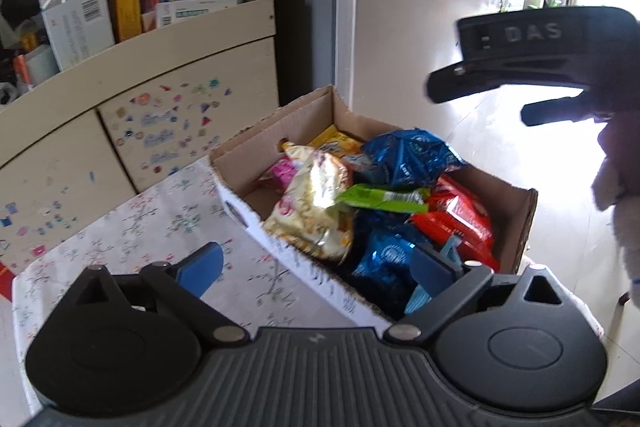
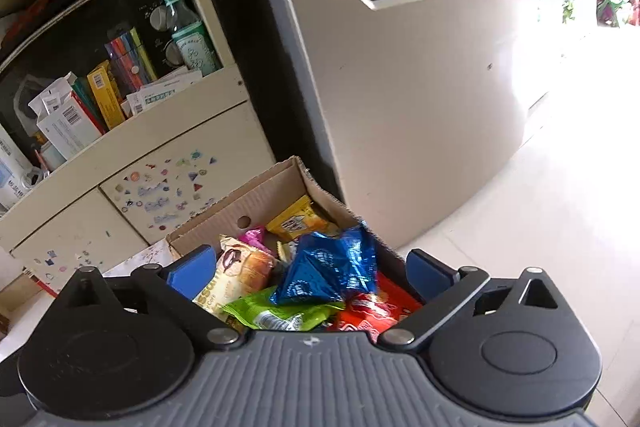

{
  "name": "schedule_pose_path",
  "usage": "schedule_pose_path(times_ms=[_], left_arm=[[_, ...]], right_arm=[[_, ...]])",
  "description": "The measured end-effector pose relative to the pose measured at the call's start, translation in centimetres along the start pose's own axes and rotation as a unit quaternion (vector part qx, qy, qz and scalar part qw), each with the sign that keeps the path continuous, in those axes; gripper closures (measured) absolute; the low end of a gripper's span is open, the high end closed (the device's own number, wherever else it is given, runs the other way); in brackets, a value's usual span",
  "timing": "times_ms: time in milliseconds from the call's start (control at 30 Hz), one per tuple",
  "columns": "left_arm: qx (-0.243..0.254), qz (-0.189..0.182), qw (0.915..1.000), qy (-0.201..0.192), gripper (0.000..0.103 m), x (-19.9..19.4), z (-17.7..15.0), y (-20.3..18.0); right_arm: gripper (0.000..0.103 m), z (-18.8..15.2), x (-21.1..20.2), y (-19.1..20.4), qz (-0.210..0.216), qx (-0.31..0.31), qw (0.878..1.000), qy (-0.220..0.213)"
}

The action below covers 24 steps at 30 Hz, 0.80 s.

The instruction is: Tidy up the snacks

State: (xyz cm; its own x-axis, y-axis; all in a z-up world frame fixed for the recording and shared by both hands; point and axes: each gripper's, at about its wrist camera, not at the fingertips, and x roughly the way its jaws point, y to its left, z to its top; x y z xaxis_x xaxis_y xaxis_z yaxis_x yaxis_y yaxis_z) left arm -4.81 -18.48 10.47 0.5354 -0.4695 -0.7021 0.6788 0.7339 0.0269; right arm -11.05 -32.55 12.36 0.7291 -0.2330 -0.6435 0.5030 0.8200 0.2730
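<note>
An open cardboard box sits on a table with a floral cloth and holds a heap of snack packets. A blue foil bag lies on top, with a cream and gold bag, a green packet and red packets around it. My left gripper hovers open over the box's near side with nothing between its blue pads. My right gripper is also open and empty above the same box, over the blue bag and green packet. In the left wrist view its black body shows at upper right, held by a hand.
Behind the table is a cream cabinet covered in stickers. Its shelf is crowded with boxes and a bottle. A pale fridge stands just past the box, and there is a bright tiled floor to the right.
</note>
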Motion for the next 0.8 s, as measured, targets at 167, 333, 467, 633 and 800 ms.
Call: schedule_pose_path(times_ms=[167,333,467,633,800], left_arm=[[-0.006,0.014,0.9999,0.004,0.001,-1.1,-0.2,0.8],[-0.023,0.027,0.9993,0.011,0.001,-1.2,0.0,1.7],[-0.030,0.035,0.9988,0.019,0.001,-1.0,0.0,1.8],[-0.028,0.046,0.9983,0.022,0.001,-0.8,0.2,1.4],[-0.033,0.059,0.9974,0.026,0.001,-0.4,0.3,1.6]], right_arm=[[0.000,-0.9,-1.5,0.2,-0.037,-0.014,0.999,-0.008],[0.000,-2.7,-2.5,-0.2,-0.074,-0.008,0.997,0.006],[0.000,-4.1,-2.8,-0.5,-0.095,-0.004,0.995,0.028],[0.000,-4.7,-2.0,-0.2,-0.106,-0.009,0.993,0.056],[0.000,-5.2,-1.5,0.3,-0.119,-0.023,0.990,0.065]])
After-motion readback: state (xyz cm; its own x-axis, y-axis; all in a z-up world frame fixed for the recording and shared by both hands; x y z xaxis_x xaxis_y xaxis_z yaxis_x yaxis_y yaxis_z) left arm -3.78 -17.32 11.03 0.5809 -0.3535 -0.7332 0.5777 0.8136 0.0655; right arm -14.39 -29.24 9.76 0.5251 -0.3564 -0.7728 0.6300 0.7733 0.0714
